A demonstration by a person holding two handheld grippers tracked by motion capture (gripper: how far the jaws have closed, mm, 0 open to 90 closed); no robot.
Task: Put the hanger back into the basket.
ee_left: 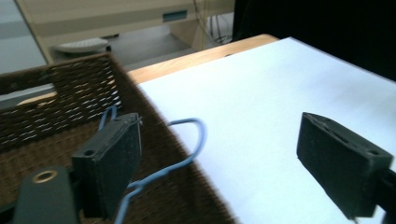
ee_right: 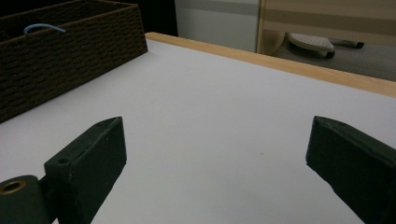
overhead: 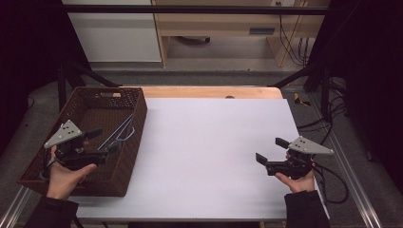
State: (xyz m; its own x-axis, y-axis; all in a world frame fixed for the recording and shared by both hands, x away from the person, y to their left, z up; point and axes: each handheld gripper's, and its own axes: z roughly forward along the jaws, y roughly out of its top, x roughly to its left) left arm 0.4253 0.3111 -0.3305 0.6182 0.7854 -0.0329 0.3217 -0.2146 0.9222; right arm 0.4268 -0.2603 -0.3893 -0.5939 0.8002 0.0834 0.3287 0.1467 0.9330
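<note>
1. Light wooden table [overhead: 209, 91], its top covered by a white sheet [overhead: 209, 152].
2. Dark brown woven wicker basket [overhead: 135, 126] stands on the sheet's left edge, overhanging it.
3. Blue wire hanger [overhead: 119, 135] lies inside the basket.

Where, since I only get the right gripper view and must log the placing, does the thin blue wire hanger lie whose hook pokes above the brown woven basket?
Observer: The thin blue wire hanger lies inside the brown woven basket, slanted along the wall next to the white tabletop.
Operator: Are the left tongs gripping it?
Observer: No. The left tongs stand open over the basket's near end. Their pads press on nothing, and the hanger's hook is just beyond them.
</note>
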